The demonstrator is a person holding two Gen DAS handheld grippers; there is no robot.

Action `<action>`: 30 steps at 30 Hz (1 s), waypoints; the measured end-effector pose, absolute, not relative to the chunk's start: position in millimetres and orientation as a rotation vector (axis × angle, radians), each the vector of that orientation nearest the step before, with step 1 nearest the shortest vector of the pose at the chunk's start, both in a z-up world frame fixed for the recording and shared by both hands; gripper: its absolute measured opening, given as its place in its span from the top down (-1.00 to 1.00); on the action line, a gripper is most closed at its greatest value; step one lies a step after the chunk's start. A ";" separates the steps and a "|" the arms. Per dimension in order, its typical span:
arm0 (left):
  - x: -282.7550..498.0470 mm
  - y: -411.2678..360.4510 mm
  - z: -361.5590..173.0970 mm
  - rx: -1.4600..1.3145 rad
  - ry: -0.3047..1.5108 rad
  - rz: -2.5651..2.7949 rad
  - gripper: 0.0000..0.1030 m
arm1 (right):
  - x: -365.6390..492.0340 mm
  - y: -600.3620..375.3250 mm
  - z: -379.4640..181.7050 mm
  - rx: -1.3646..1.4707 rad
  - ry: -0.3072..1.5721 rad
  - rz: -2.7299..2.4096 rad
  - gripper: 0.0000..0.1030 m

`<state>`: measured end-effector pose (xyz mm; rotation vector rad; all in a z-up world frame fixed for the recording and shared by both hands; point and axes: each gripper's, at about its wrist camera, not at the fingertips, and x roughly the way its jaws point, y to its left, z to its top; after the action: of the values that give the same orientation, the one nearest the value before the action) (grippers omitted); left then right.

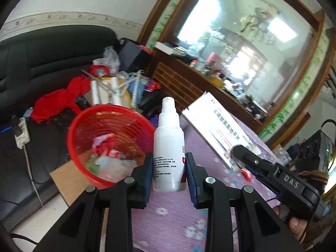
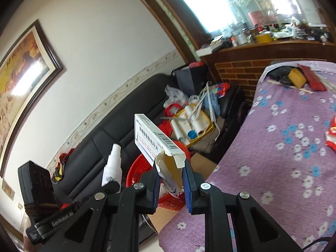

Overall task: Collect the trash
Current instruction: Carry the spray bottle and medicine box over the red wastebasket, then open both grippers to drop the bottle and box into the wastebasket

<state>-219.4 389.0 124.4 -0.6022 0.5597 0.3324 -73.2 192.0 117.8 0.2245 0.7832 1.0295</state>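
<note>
My left gripper [image 1: 169,168] is shut on a white spray bottle [image 1: 168,147] and holds it upright above the table edge, just right of a red mesh basket [image 1: 84,126] that holds crumpled wrappers. My right gripper [image 2: 170,178] is shut on an open white medicine box [image 2: 155,140], tilted up and left above the basket [image 2: 138,166]. The box [image 1: 216,130] and the right gripper also show at the right of the left wrist view. The bottle [image 2: 112,168] and the left gripper show at the left of the right wrist view.
A purple flowered tablecloth [image 2: 283,168] covers the table, with a red-and-white wrapper [image 2: 331,134] at its right and a yellow block [image 2: 296,77] at the far end. A black sofa [image 1: 42,63] with red cloth and clutter [image 1: 109,88] stands behind the basket. Cardboard [image 1: 67,180] lies under the basket.
</note>
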 end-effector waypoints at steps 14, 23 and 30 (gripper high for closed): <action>-191.9 465.0 59.7 -0.696 0.706 0.435 0.39 | -61.4 315.1 57.7 0.034 0.933 1.041 0.59; -195.7 480.8 43.6 -0.767 0.708 0.438 0.01 | -42.8 335.6 28.5 0.047 1.025 1.020 0.51; -208.2 460.7 62.8 -0.746 0.651 0.445 -0.16 | -36.3 302.5 49.2 0.173 0.978 1.080 -0.37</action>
<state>-208.2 460.7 62.8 -0.7462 0.6514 0.4453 -36.3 302.5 49.2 0.1726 0.9781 1.0798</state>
